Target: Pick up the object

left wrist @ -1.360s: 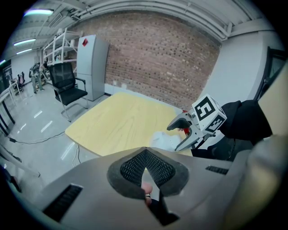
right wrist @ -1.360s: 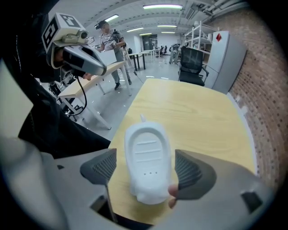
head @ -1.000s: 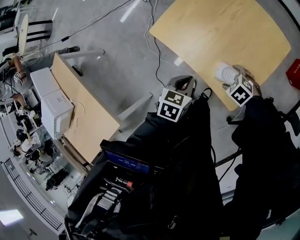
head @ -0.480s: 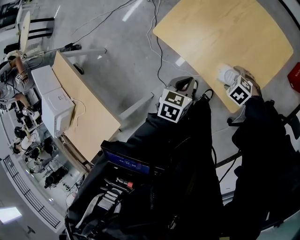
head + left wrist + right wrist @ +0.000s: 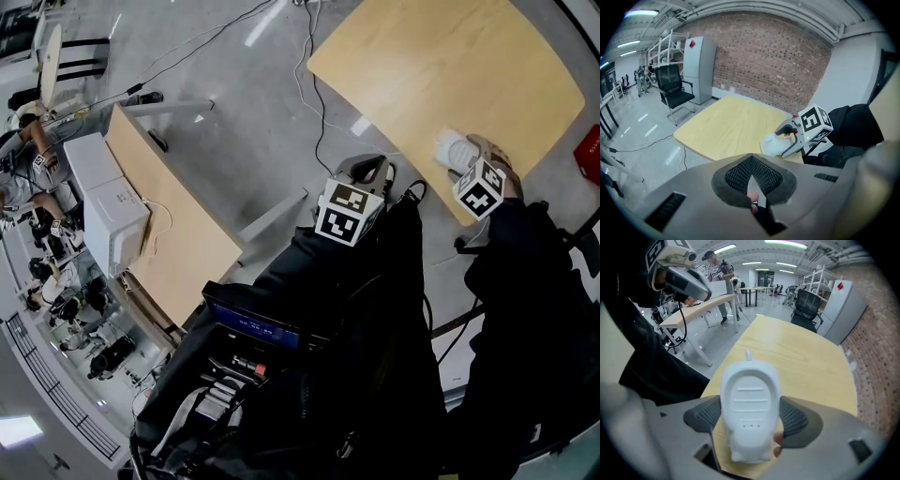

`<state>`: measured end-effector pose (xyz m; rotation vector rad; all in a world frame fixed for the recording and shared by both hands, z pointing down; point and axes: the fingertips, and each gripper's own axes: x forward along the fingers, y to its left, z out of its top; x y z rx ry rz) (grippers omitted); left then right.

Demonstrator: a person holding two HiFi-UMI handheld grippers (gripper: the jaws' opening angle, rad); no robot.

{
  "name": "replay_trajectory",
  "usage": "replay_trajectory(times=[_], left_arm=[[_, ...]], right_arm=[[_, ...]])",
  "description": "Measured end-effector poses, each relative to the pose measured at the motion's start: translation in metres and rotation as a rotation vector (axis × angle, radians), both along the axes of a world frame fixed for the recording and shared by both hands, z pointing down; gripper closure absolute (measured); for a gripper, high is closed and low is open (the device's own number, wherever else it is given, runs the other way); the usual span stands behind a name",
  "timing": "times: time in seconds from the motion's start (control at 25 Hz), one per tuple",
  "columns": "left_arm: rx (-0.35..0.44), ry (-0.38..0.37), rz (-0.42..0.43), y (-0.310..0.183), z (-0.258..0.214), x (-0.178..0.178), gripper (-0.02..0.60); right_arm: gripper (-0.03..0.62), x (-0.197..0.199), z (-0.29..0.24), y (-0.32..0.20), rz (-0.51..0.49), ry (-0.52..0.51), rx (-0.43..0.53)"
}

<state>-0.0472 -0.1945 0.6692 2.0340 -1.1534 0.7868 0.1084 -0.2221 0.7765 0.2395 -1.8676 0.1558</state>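
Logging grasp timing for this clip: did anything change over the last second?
Nothing visibly moved. The right claw stays shut on the white object at the near edge of the table, with no visible lift. The left claw stays shut and empty, off the table.

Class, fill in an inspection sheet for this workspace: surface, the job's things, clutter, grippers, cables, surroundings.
Surface: light wooden table.
Job's things: white plastic object near the table's edge, between the right gripper's jaws; cannot tell whether it is lifted.
Clutter: nothing seen.
Grippers: right gripper shut on the white plastic object; left gripper shut, empty, off the table.
Cables: dark cables on the floor beside the table.
Surroundings: second table with a white box; office chair; brick wall.
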Motion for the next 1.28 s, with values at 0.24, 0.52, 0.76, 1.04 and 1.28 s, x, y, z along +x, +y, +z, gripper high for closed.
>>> replay_trajectory(times=[0.24,0.52,0.76,1.04,1.28], left_arm=[[0.015,0.002,0.007,0.000,-0.006,-0.001,0.583],[0.089,0.032,0.013,-0.016,-0.038,0.006,0.583],[0.193,0.088,0.032,-0.039,-0.088,0.022,0.584],[0.313,0.174,0.057,-0.063,-0.153,0.043,0.583],[0.433,0.241,0.094,-0.073,-0.217,0.061,0.583]], right_arm=[[0.189,-0.007,-0.037,-0.016,0.099,-0.091,0.116],[0.189,-0.001,-0.125,-0.039,0.366,-0.298,0.300],[0.189,0.017,-0.210,-0.047,0.568,-0.461,0.472],[0.189,0.037,-0.309,-0.047,0.730,-0.655,0.634],[0.189,0.055,-0.396,-0.029,0.814,-0.789,0.785]])
